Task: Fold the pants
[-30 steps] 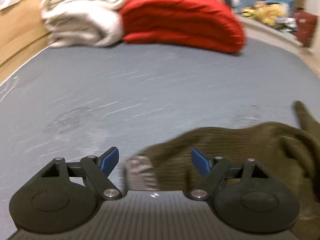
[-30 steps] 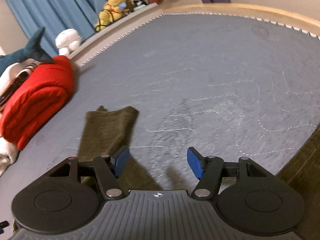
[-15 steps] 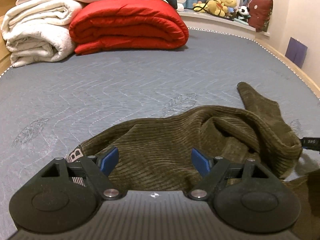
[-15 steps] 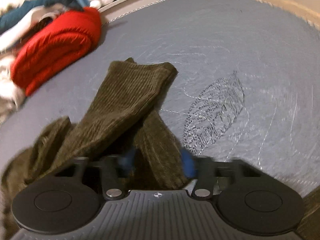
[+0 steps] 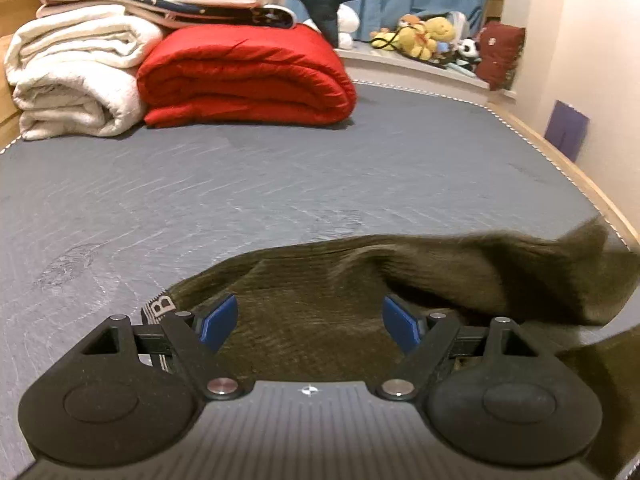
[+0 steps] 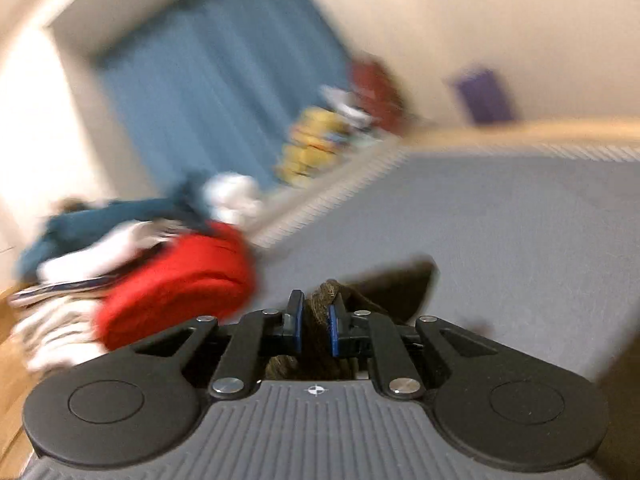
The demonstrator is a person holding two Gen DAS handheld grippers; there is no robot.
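The right tongs [image 6: 314,322], jaws just closed, pinch the olive pants [image 5: 320,300], ready for folding, while the left tongs [image 5: 310,324] gape wide above the bed [image 5: 280,184].

olive ribbed pants [image 5: 340,288], grey mattress [image 5: 240,184], red quilt [image 5: 244,76], blue curtain [image 6: 216,92].

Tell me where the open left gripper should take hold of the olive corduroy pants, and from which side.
Grip the olive corduroy pants at the striped waistband edge, coming down from above. It lies flat by the left gripper's left finger, and the right gripper already pinches another fold.
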